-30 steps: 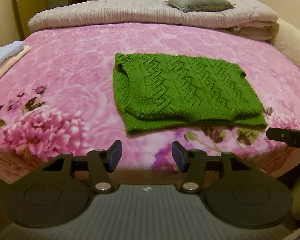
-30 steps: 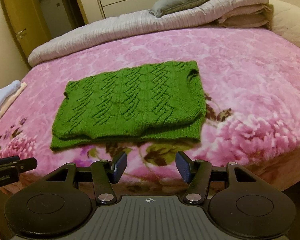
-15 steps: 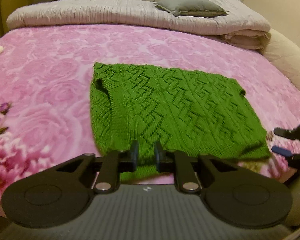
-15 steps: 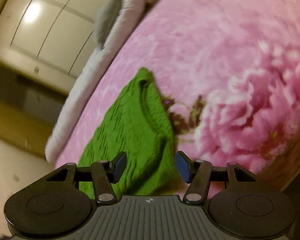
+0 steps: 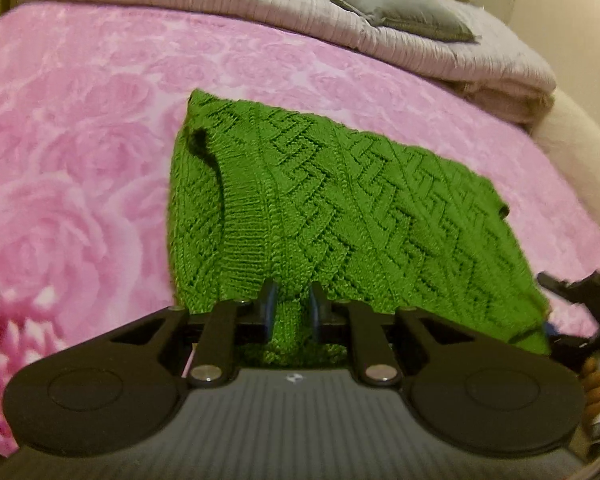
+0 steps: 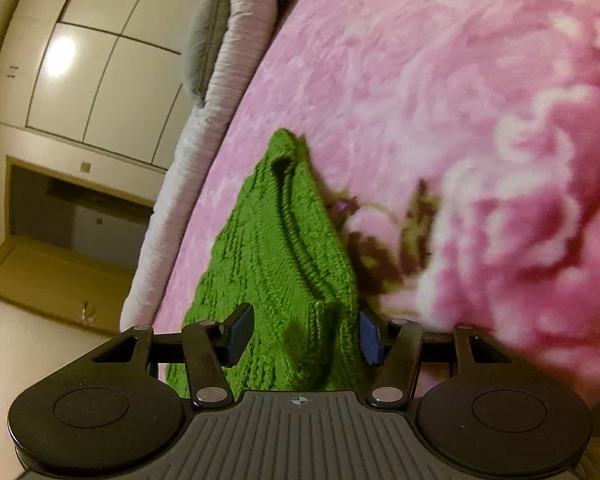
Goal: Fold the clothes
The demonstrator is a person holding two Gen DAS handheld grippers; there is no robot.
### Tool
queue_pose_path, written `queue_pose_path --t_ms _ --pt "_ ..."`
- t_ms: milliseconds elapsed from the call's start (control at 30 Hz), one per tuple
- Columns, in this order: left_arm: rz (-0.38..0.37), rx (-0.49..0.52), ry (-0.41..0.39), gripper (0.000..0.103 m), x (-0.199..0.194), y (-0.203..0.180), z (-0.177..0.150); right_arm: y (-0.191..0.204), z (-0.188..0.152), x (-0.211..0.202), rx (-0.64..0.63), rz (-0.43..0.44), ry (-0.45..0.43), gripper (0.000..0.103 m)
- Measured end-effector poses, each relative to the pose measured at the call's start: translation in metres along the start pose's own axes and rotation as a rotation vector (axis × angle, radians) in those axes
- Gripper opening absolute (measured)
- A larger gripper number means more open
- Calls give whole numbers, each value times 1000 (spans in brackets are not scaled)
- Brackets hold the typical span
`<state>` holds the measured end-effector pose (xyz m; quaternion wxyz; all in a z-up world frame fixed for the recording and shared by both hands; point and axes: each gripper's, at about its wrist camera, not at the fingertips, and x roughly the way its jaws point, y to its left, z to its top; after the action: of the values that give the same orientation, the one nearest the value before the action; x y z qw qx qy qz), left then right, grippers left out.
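A green knitted sweater lies folded on the pink floral bedspread. My left gripper is shut on the sweater's near hem, with a bunch of knit pinched between its fingers. In the right wrist view, rolled sideways, the sweater runs between the fingers of my right gripper, which is open around its right corner. The right gripper also shows at the right edge of the left wrist view.
A folded grey quilt with a grey pillow lies along the head of the bed. White wardrobe doors and a wooden door stand behind. The bed's near edge is right under both grippers.
My left gripper moved forward to the hem and closed on it. My right gripper rolled sideways and moved in around the sweater's right corner, staying open.
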<state>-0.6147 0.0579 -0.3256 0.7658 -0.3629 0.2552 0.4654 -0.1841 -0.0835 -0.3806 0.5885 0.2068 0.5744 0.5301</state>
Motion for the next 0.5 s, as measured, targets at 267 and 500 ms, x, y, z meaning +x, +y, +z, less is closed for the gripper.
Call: queue_pose_path --t_ms 267,500 --pt "-29 2 -7 13 -8 3 2 -1 -7 0 -8 60 46 56" --pt "-17 38 2 12 2 4 -3 -2 -7 10 7 -6 48 33"
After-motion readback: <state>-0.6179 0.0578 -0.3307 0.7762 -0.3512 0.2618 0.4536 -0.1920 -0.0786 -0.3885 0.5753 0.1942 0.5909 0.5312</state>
